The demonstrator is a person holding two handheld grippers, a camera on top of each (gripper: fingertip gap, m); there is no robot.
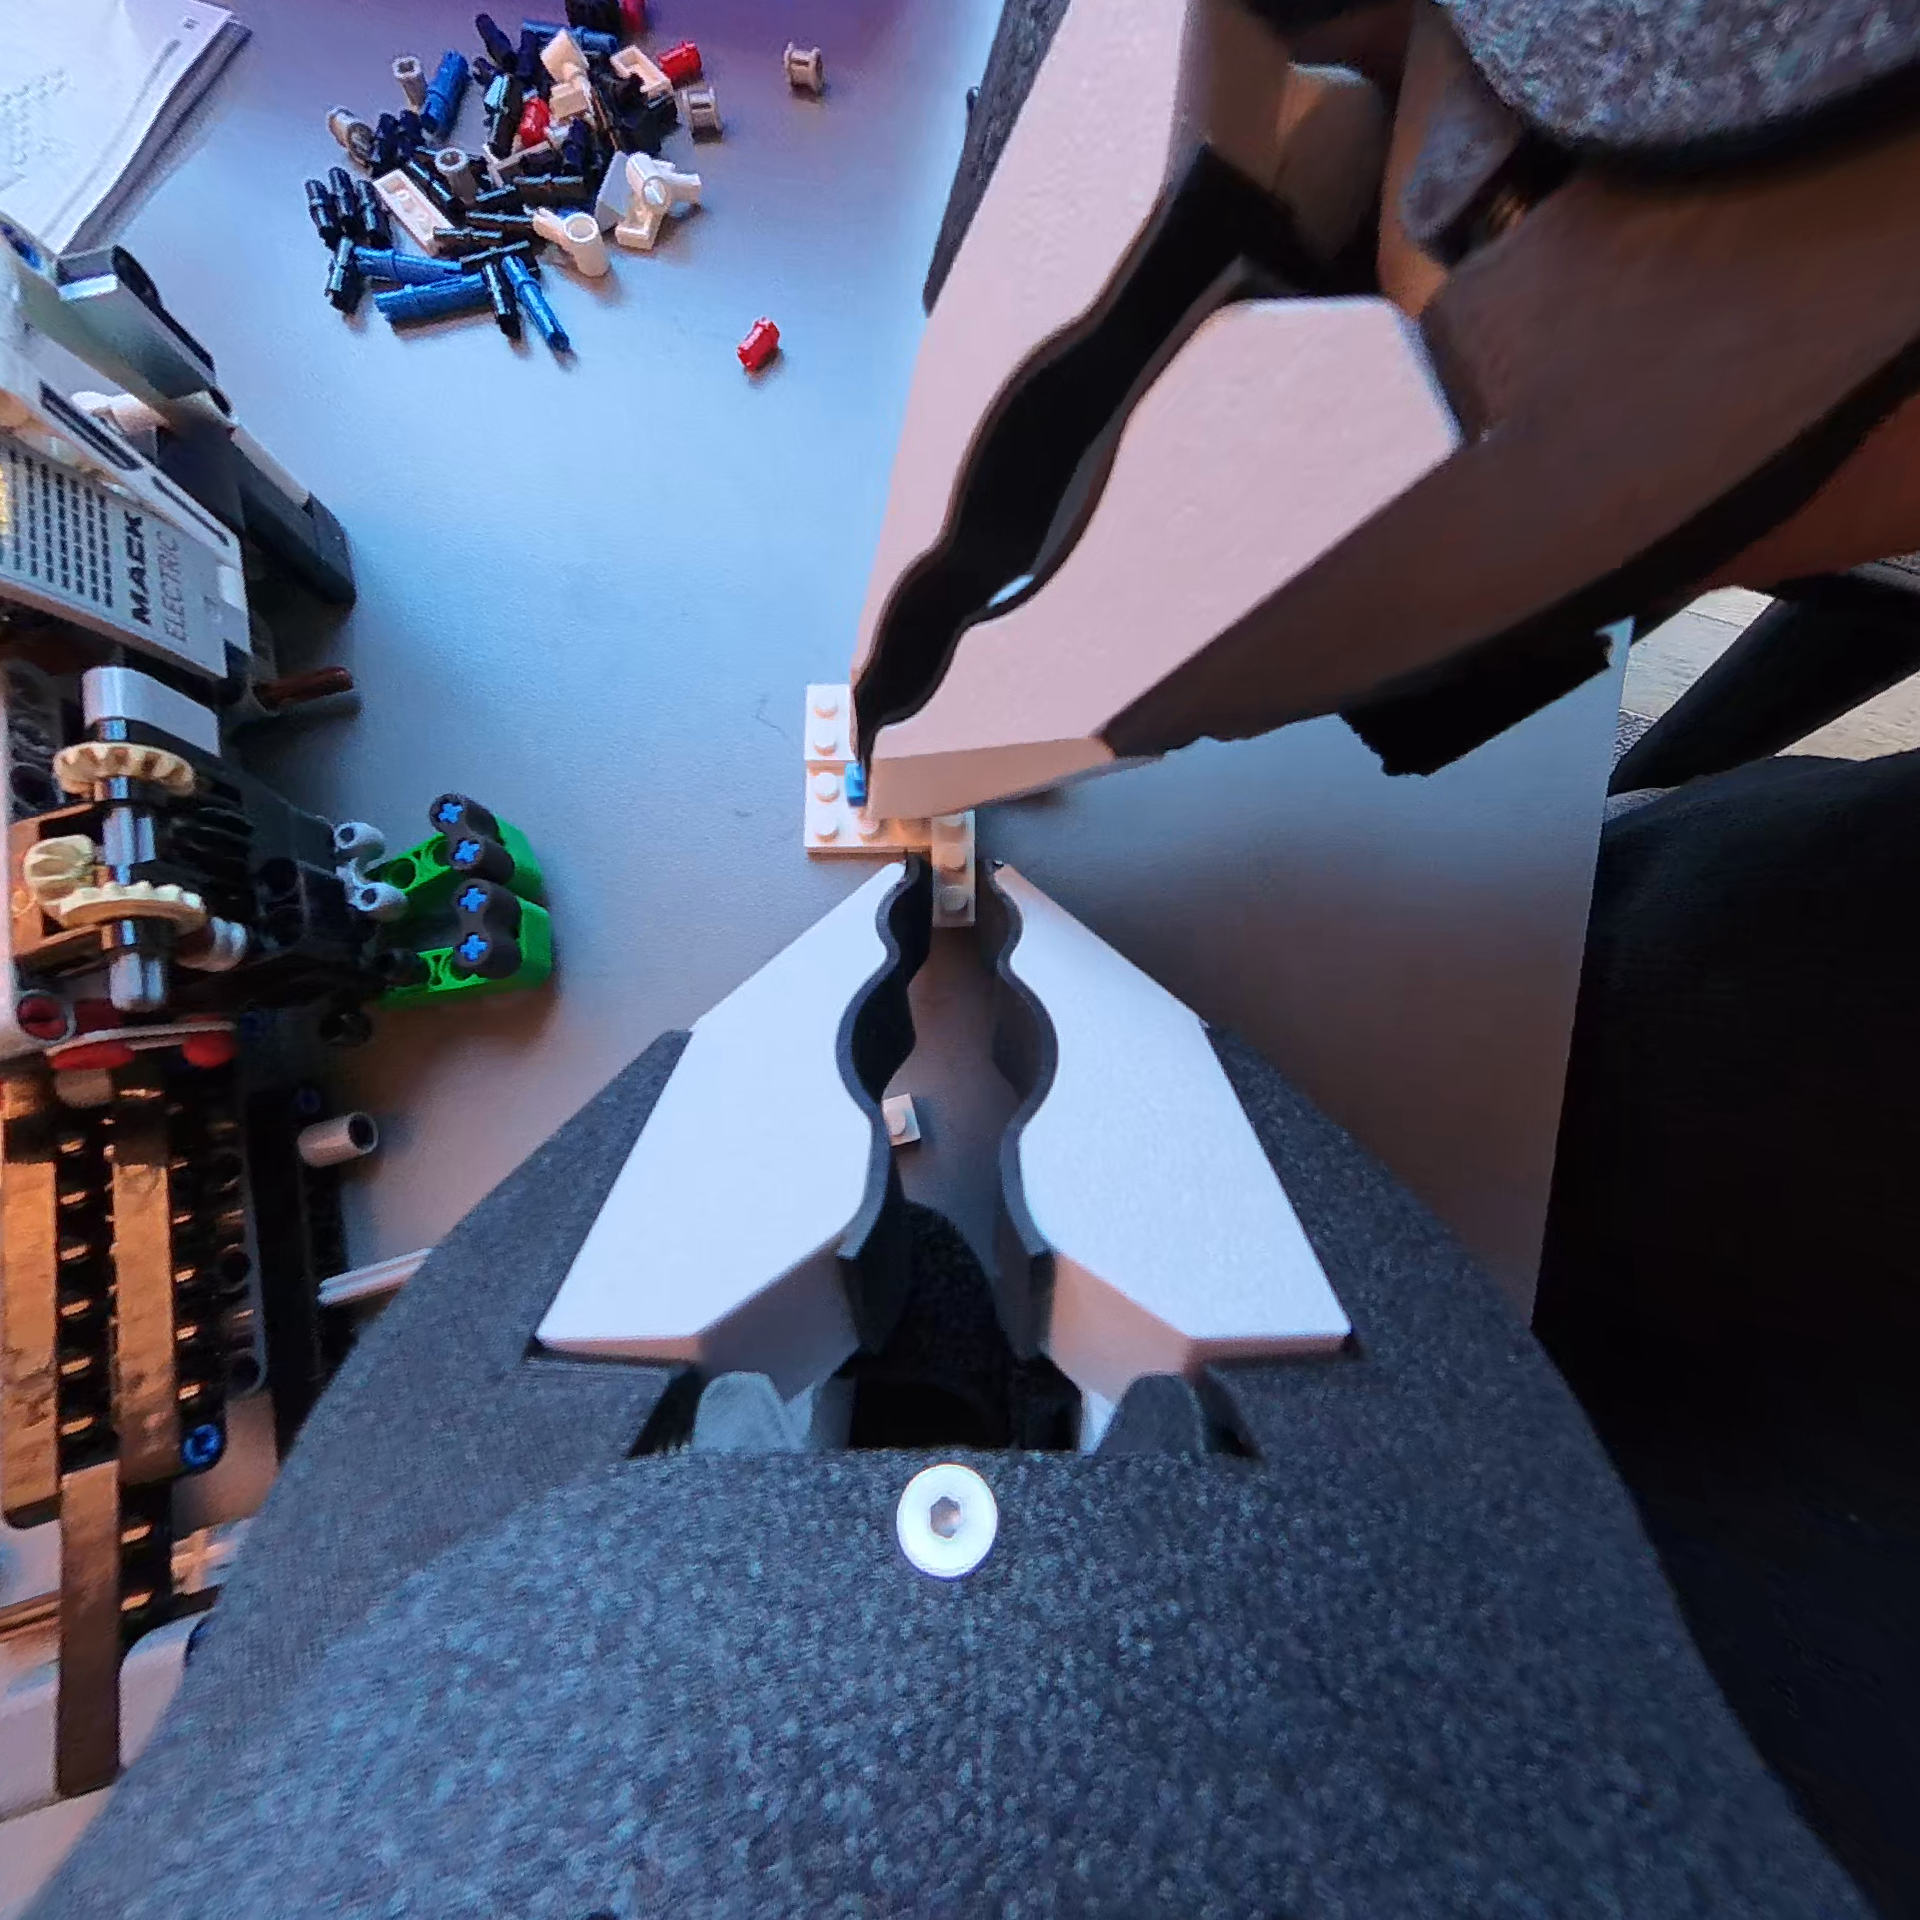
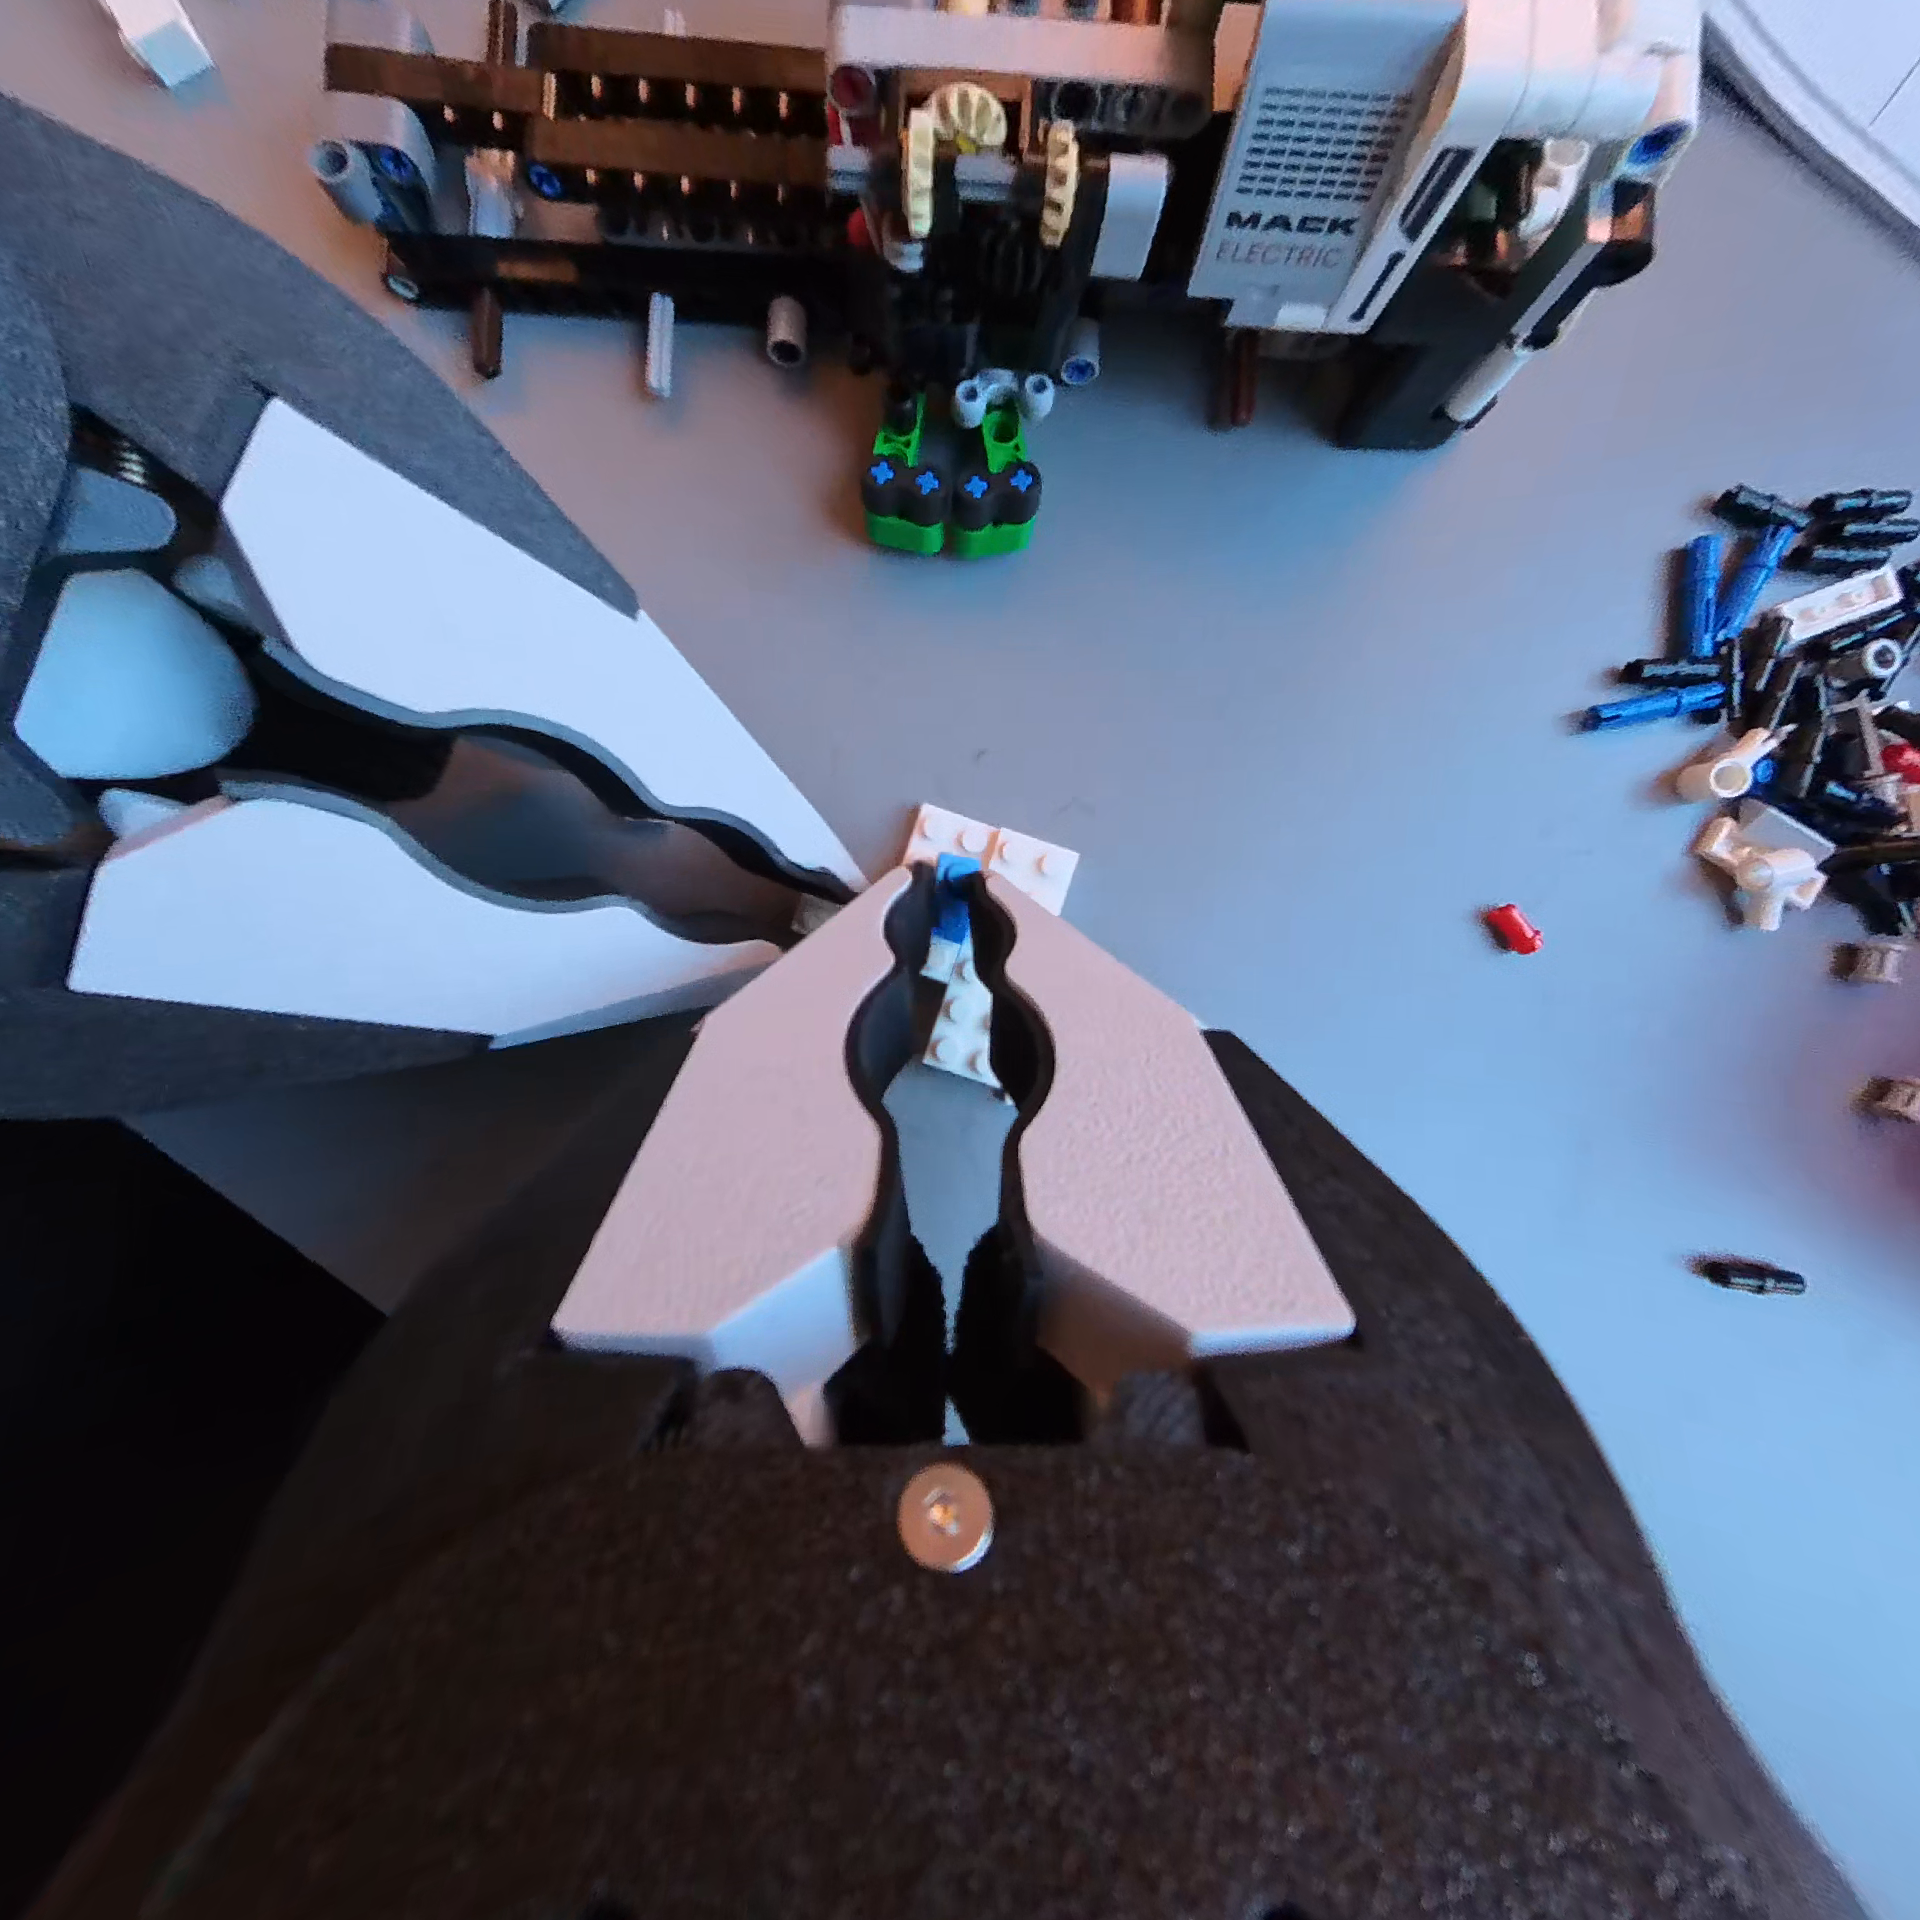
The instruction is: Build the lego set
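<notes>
A flat assembly of white plates [image 1: 828, 774] lies on the grey table; it also shows in the right wrist view [image 2: 1023, 860]. My left gripper [image 1: 951, 871] is shut on the narrow white plate [image 1: 953, 894] at the assembly's near edge. My right gripper [image 2: 951, 885] is shut on a small blue piece [image 2: 954, 878] and holds it down on top of the white plates. In the left wrist view the right gripper [image 1: 864, 774] comes in from the upper right with the blue piece [image 1: 855, 784] at its tips. In the right wrist view the left gripper [image 2: 831, 909] comes in from the left.
A part-built truck model [image 1: 125, 831] with green parts [image 1: 468, 904] stands at the left; in the right wrist view the truck [image 2: 935, 156] is at the far side. A pile of loose pins and connectors [image 1: 509, 177] [image 2: 1808, 707], a red piece [image 2: 1512, 928], a black pin [image 2: 1751, 1276] and a booklet [image 1: 83, 94] lie around. The grippers are tip to tip, or close to it.
</notes>
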